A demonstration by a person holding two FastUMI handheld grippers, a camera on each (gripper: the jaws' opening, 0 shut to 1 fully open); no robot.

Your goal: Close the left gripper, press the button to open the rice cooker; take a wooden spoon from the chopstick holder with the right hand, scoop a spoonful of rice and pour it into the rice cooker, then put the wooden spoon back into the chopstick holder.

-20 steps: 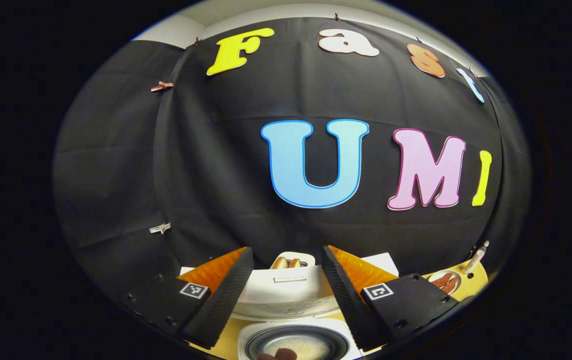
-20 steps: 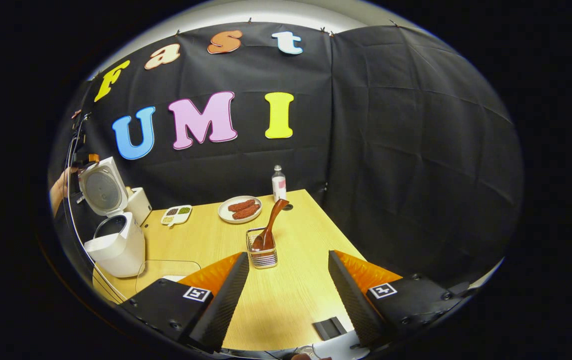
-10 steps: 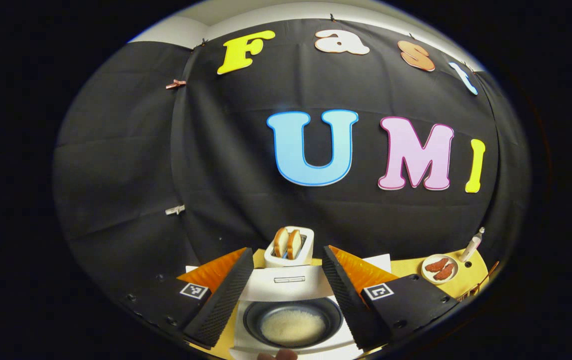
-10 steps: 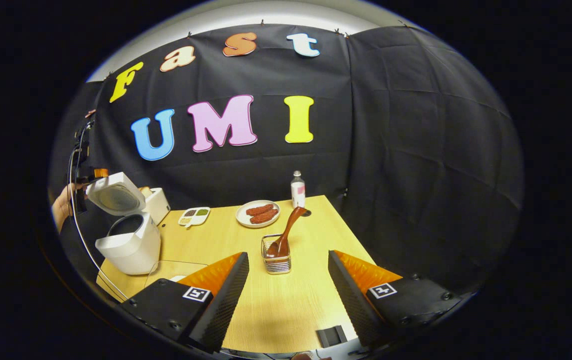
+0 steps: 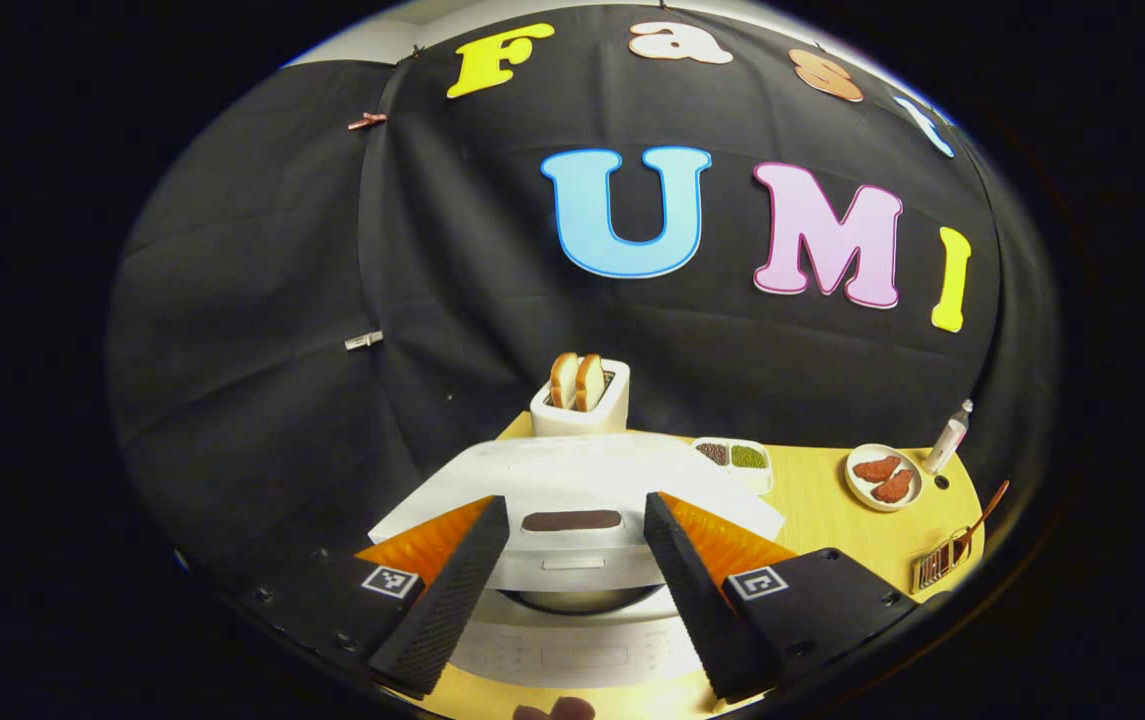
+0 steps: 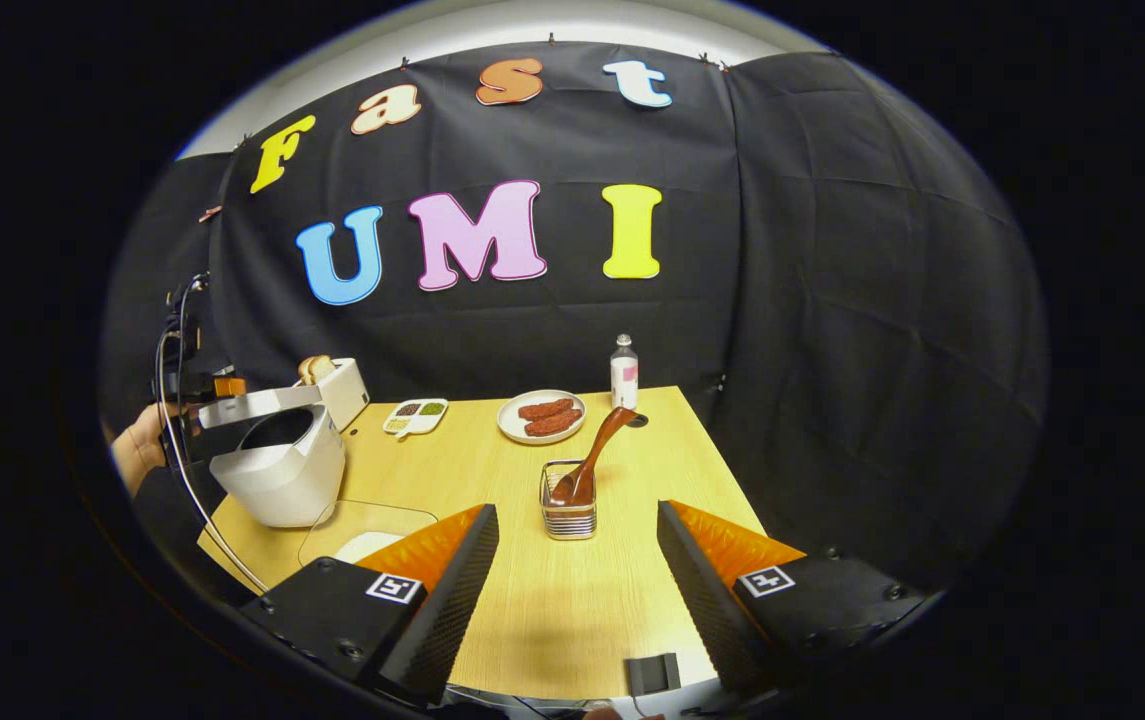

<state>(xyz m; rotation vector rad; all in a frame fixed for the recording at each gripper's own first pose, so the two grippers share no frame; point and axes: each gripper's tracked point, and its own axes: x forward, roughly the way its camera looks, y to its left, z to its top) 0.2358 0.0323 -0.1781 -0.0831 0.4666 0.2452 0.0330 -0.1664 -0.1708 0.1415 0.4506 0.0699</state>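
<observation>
The white rice cooker stands just ahead of my left gripper, which is open; its lid hangs low, almost flat over the pot. In the right gripper view the cooker is at the table's left end, with a hand behind it. The wire chopstick holder holds the dark wooden spoon, handle leaning right. My right gripper is open and short of the holder, with nothing in it. From the left gripper view the holder sits far right.
A toaster with bread stands behind the cooker. A divided dish, a plate of sausages and a small bottle line the table's far side. A clear container lies in front of the cooker.
The cooker's lid has swung down from upright to nearly flat, hiding the rice in the pot. My right gripper has drifted so the holder sits centred between its fingers.
</observation>
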